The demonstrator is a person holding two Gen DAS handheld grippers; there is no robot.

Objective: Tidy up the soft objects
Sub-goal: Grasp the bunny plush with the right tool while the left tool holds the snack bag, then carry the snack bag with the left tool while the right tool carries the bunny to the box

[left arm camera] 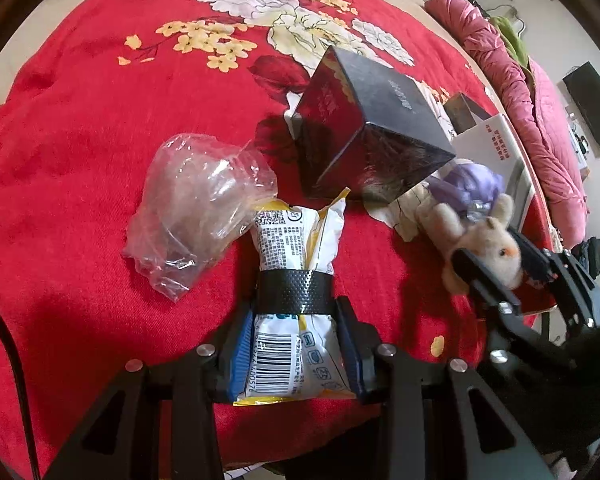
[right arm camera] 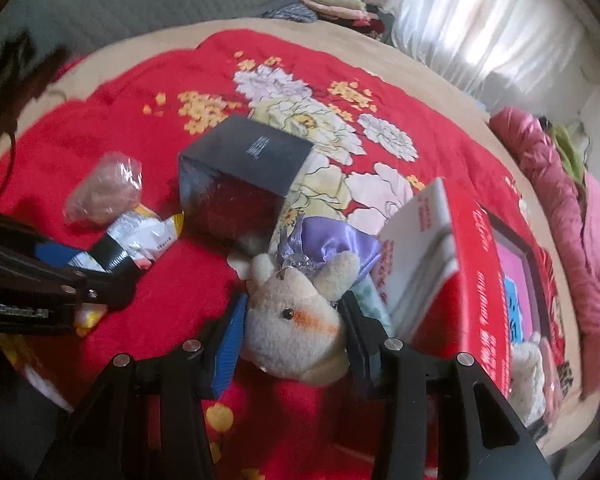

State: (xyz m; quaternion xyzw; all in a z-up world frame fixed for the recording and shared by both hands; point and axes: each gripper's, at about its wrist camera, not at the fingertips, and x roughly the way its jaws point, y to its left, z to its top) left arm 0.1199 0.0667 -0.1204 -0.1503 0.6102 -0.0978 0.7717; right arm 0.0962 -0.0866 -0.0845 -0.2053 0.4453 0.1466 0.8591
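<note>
Presently a white-and-yellow snack packet (left arm camera: pixel 296 312), long axis toward twelve o'clock, is clamped by the left gripper (left arm camera: pixel 296 344); a cream plush rabbit (right arm camera: pixel 296 332), ears toward twelve, is gripped by the right gripper (right arm camera: pixel 292 332).

Bare blanket (left arm camera: pixel 60 160) lies open left; the black box (left arm camera: pixel 364 128) and red carton (right arm camera: pixel 480 280) block the right.

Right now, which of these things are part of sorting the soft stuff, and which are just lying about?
In the job: plush toy in right gripper; snack packet in left gripper; crumpled clear bag; purple satin pouch.
Lying about: dark box; red carton; pink quilt.
</note>
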